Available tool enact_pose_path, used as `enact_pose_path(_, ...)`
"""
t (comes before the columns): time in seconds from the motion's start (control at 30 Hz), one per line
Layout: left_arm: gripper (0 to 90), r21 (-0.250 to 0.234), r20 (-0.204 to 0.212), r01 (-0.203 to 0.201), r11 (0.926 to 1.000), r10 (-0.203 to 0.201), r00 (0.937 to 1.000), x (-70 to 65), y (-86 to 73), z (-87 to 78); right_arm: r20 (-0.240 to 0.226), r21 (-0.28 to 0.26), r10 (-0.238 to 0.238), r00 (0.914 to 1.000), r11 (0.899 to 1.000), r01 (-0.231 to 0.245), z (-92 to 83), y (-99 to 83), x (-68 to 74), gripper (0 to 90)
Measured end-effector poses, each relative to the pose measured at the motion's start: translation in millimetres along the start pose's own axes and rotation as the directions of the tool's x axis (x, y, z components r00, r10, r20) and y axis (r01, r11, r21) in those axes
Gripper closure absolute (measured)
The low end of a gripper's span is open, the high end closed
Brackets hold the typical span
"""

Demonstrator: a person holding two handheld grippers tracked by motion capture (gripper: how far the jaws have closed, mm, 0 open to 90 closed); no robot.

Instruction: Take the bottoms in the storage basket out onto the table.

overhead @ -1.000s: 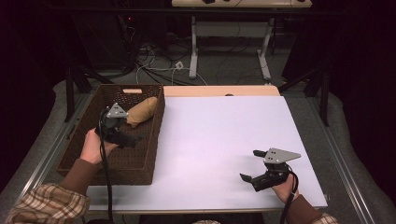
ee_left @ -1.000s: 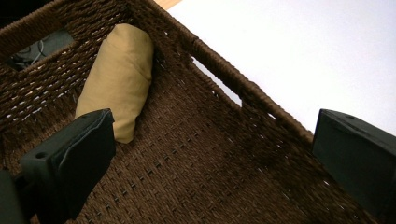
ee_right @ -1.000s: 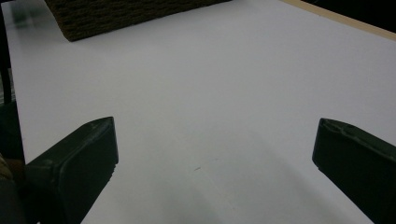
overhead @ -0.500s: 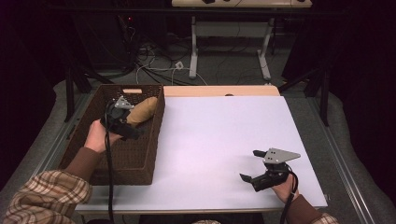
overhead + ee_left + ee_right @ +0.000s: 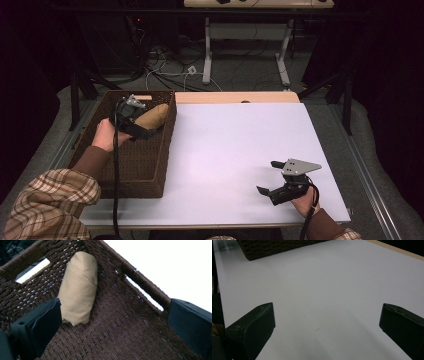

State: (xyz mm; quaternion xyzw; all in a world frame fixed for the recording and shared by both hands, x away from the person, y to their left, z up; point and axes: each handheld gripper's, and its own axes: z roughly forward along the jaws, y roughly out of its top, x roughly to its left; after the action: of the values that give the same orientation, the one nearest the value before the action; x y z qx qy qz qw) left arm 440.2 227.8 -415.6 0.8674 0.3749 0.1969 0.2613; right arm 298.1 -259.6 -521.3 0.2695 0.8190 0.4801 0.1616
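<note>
**Left gripper over the roll in the basket, right gripper idle on the table**

While my right hand rests at the near right of the table, the right gripper sits low over the white top with its jaws spread wide and nothing between them. In the right gripper view the two black jaws frame bare table, and a corner of the basket shows at the far left of that view, well apart from them. The grey plate on top of this gripper points toward the right edge of the table.

On the near left, my plaid sleeve comes in and runs up along the basket's left side. The basket is dark brown wicker and sits on the left part of the table, its right wall standing on the white top.

Farther in, my left hand holds the left gripper inside the far half of the basket. Its jaws are wide open and grip nothing. The tan roll lies in the basket's far right corner, against the right wall. In the left gripper view the roll rests on the woven floor, its near end just beside one jaw; I cannot tell whether they touch.
</note>
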Motion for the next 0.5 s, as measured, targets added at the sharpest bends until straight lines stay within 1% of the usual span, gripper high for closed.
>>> enact_pose_path(0.13,0.0,0.013,-0.007,0.0,0.9999,0.0,1.0,5.2,5.7,4.7,-0.001,0.002,0.0,1.0,1.0,0.0,0.2,-0.1,0.0,0.0)
enact_pose_path(0.27,0.0,0.025,-0.019,0.012,0.9996,-0.012,0.9998,13.1,9.6,9.6,-0.002,0.001,-0.001,1.0,1.0,0.001,0.0,-0.2,-0.2,0.0)
enact_pose_path(0.37,0.0,0.025,-0.027,0.028,0.9993,-0.027,0.9993,20.4,12.6,11.6,-0.002,0.003,0.004,1.0,1.0,-0.004,0.2,-0.3,-0.3,0.0)
enact_pose_path(0.5,0.0,0.034,-0.049,0.04,0.9986,-0.038,0.9981,29.4,16.2,15.1,-0.001,0.003,0.004,1.0,1.0,-0.004,0.2,-0.3,-0.4,0.0)
